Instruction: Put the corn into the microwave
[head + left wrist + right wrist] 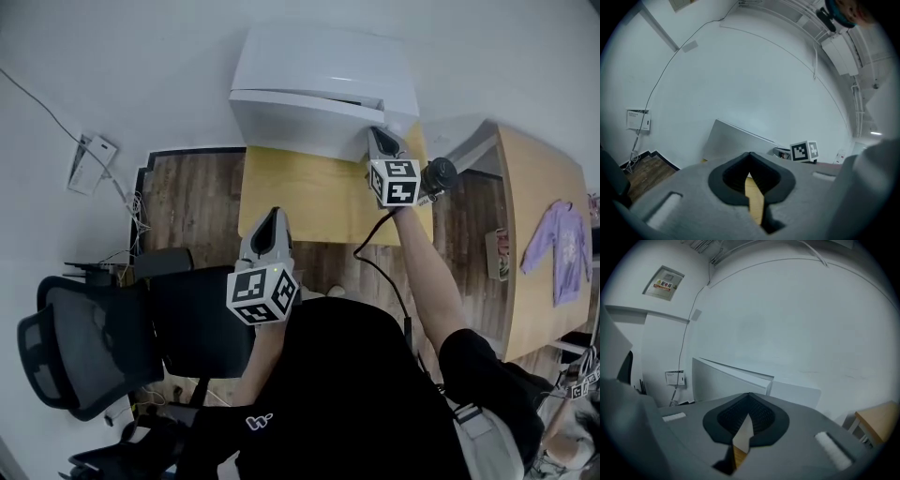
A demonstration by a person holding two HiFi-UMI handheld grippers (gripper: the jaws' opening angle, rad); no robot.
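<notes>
— Microwave (323,89) first: where is it from my head view?
— 12 o'clock, white, at the far edge of the yellow table (309,202), back to the wall. Its front panel looks ajar along the right side, with a dark gap under the top. The lens bends things, so I'm not sure of that.
— My right gripper (378,133)?
— 1 o'clock. Your arm is stretched out and the tip is at the microwave's right front corner. I can't tell if it touches. In its own view the right gripper (749,397) has its jaws together with nothing between them. The microwave (726,380) fills the 10 o'clock side just beyond the tips.
— And the left one?
— Your left gripper (274,216) is near centre frame, over the table's near edge, well apart from the microwave and pointing toward 12. In its own view the left gripper (750,157) is also closed and empty, with only tabletop yellow showing through the slit. The microwave (736,143) sits straight ahead, and your right gripper's marker cube is at 3 o'clock of it.
— Anything else around?
— A black office chair (94,337) at 8 o'clock. A second wooden table (534,187) at 3 o'clock, with a purple garment (561,248) lying on it. A wall box (91,161) with cables at 10 o'clock.
</notes>
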